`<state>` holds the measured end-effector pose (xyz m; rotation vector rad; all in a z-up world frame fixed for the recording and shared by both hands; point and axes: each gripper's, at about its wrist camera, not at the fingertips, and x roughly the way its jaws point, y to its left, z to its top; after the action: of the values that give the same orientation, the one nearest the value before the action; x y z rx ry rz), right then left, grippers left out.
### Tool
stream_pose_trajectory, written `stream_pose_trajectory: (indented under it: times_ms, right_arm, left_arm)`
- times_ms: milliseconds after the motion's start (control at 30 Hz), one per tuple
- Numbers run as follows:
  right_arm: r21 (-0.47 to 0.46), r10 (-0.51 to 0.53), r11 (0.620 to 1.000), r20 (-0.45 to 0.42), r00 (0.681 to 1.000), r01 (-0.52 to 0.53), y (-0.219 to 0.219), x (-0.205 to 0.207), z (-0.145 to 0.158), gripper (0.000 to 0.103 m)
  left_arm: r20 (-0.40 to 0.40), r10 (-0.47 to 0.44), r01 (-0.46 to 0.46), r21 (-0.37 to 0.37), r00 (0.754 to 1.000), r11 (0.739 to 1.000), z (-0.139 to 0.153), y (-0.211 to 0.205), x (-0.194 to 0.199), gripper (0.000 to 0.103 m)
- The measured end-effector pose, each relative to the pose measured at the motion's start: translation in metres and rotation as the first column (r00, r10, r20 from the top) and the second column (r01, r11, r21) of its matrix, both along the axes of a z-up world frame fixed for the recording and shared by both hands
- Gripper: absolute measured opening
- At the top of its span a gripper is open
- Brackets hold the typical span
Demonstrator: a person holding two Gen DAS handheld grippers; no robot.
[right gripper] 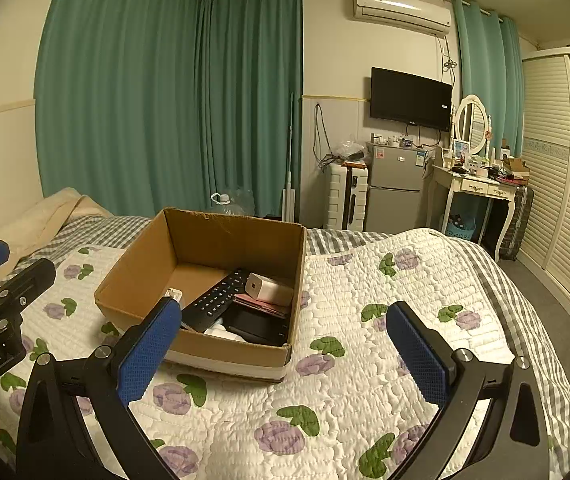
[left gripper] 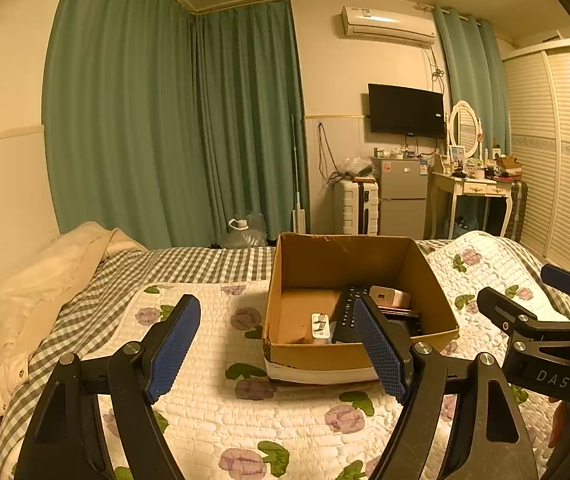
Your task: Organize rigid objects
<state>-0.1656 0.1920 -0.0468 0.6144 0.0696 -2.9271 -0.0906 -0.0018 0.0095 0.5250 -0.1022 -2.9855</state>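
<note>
An open cardboard box (left gripper: 433,280) (right gripper: 133,280) stands on the flowered quilt of the bed. In it lie a black remote control (left gripper: 348,308) (right gripper: 217,300), a white charger block (left gripper: 389,296) (right gripper: 269,289), a small white plug (left gripper: 320,326) (right gripper: 175,294) and dark flat items (right gripper: 261,326). My left gripper (left gripper: 277,344) is open and empty, held above the quilt just in front of the box. My right gripper (right gripper: 281,344) is open and empty, in front of the box's near right corner; it also shows in the left wrist view (left gripper: 525,292).
The flowered quilt (right gripper: 365,380) covers the bed, with a checked sheet (left gripper: 189,264) behind and a cream blanket (left gripper: 37,292) at the left. Beyond the bed stand green curtains, a water jug (right gripper: 229,202), a suitcase, a small fridge (right gripper: 395,188), a dressing table and a wardrobe.
</note>
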Motion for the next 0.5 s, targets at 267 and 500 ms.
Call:
stream_pose_trajectory:
  times_ms: [267, 500]
  right_arm:
    - [0.002, 0.002, 1.0, 0.001, 1.0, -0.002, -0.0004, 0.0009, -0.0002, 0.103]
    - [0.003, 0.002, 1.0, 0.004, 1.0, -0.002, -0.0007, 0.0014, -0.0007, 0.103]
  left_arm:
    - [0.003, 0.002, -0.002, 0.002, 1.0, 1.0, -0.0002, 0.0014, 0.0003, 0.082]
    - [0.004, 0.005, -0.005, 0.006, 1.0, 1.0, -0.0007, 0.0025, 0.001, 0.082]
